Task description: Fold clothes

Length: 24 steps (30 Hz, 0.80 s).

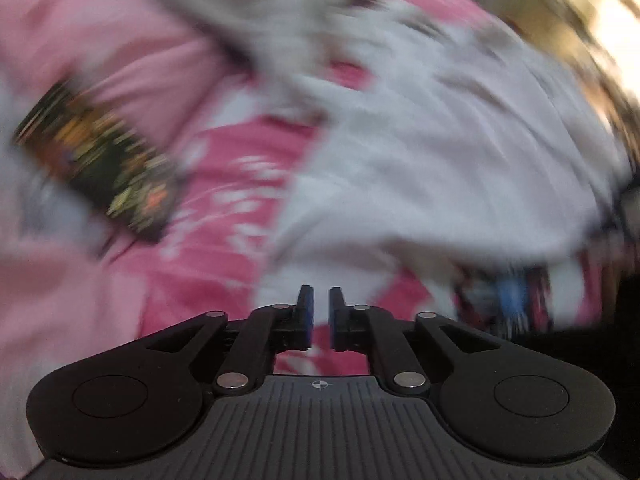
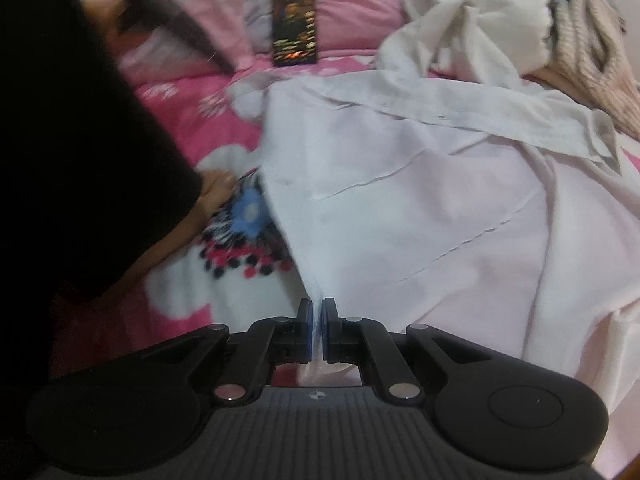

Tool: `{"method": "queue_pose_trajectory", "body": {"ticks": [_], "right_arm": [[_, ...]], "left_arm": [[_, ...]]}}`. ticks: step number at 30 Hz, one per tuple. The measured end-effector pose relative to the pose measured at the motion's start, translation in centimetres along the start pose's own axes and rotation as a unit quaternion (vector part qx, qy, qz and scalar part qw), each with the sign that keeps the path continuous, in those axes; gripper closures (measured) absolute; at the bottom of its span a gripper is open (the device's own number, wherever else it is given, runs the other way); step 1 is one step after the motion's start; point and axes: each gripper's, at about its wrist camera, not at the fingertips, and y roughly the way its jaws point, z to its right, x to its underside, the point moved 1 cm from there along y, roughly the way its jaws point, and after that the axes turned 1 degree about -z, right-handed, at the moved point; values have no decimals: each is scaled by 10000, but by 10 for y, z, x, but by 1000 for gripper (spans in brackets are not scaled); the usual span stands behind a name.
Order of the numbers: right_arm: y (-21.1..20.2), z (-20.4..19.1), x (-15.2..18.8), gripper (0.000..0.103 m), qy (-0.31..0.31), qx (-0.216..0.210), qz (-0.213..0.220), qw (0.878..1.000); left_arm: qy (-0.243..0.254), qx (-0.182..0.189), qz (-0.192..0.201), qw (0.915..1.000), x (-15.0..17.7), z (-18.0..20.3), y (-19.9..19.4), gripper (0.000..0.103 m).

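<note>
Right tongs point(image 2: 317, 316) are clenched on an edge of the pale pink garment point(image 2: 440, 208), which lies spread over the pink flowered bedsheet point(image 2: 180, 120); left tongs point(image 1: 321, 308) hang released with a narrow gap, empty, above the same blurred garment point(image 1: 440, 152)

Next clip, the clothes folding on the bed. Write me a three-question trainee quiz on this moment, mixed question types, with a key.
1. True or false: the right tongs are shut on the white garment.
2. Multiple choice: the left tongs are A) gripping the bedsheet, B) parted a little with nothing between them, C) out of view.
3. Fill in: in the right wrist view, the dark card lies on the pink ____ beyond the garment.

Key: 1 true; 2 B; 3 pillow.
</note>
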Motion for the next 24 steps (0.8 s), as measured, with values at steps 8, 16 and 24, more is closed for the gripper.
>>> {"method": "queue_pose_trajectory", "body": {"ticks": [8,16,24], "right_arm": [[-2,30,-6,99,617,256,352,9971],[-2,54,1,99,1342,244,547,9891],[-5,41,2,99,959,-433,175,9943]], "left_arm": [[2304,-598,-49,9713,15,62,48,81],[2802,-580,98,9581,11,62,56,84],[2772,203,112,9605,-2,54,22,103]]}}
